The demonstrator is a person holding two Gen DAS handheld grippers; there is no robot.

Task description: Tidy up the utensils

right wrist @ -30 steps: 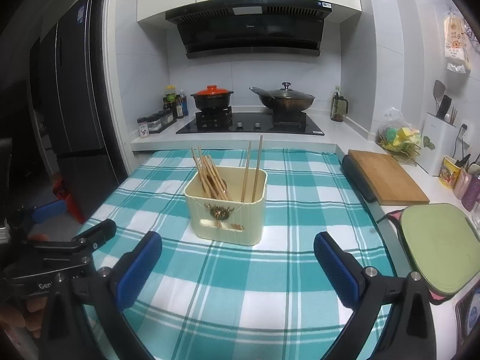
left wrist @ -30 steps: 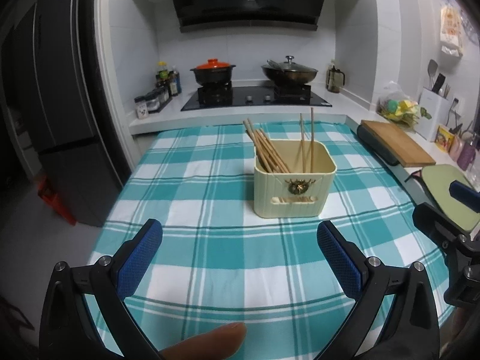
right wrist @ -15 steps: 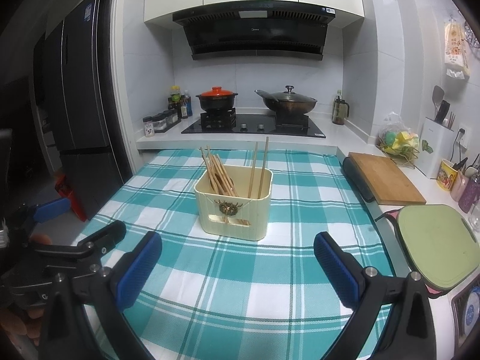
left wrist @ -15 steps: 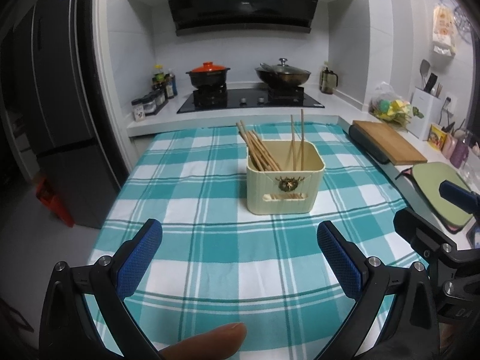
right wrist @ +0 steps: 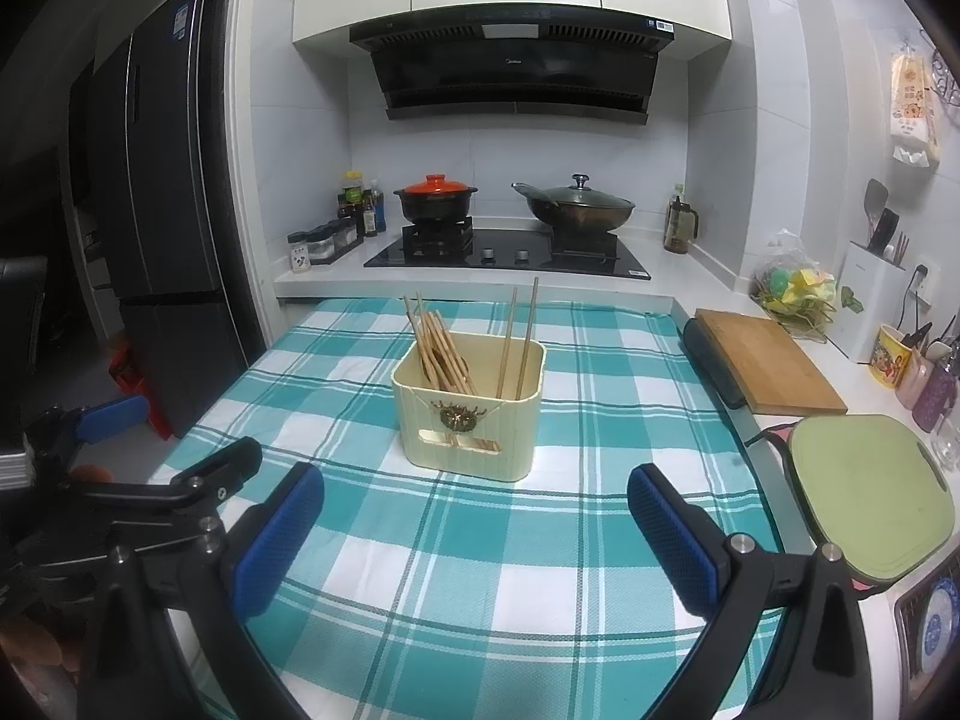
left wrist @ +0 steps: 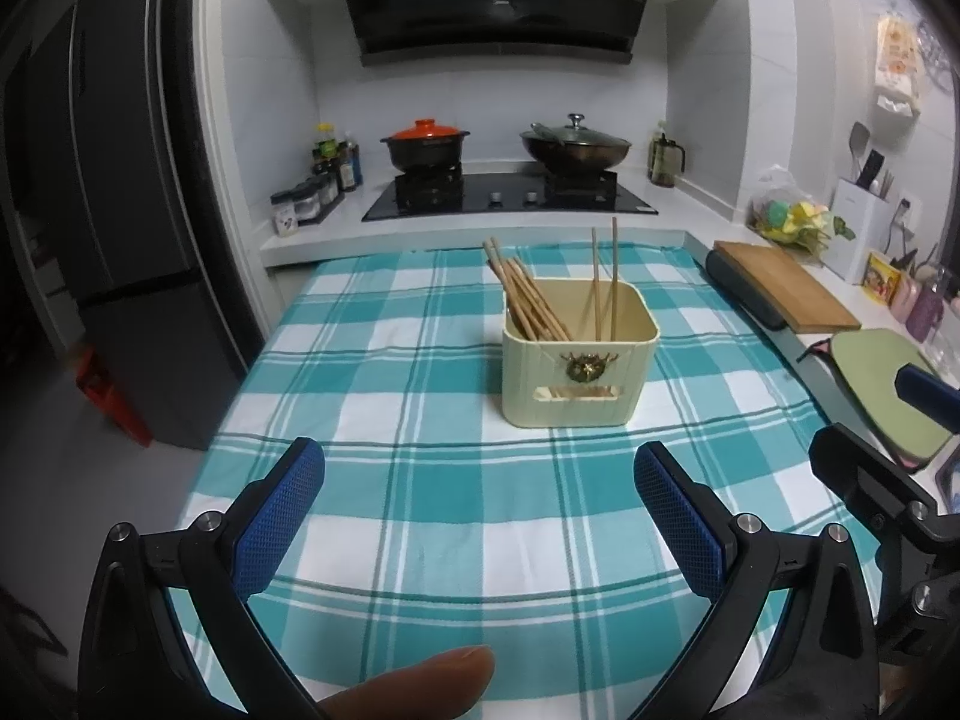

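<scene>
Chopsticks (left wrist: 528, 300) lean in a bunch at the left side of the cream holder box (left wrist: 579, 378), with two more chopsticks (left wrist: 603, 288) standing nearly upright on its right. That box sits mid-table on the teal checked tablecloth (left wrist: 420, 516). Left gripper (left wrist: 480, 504) hangs over the cloth, jaws spread wide, nothing in them. Right gripper (right wrist: 474, 519) is the same deal, wide open and empty, pointed at the box.
</scene>
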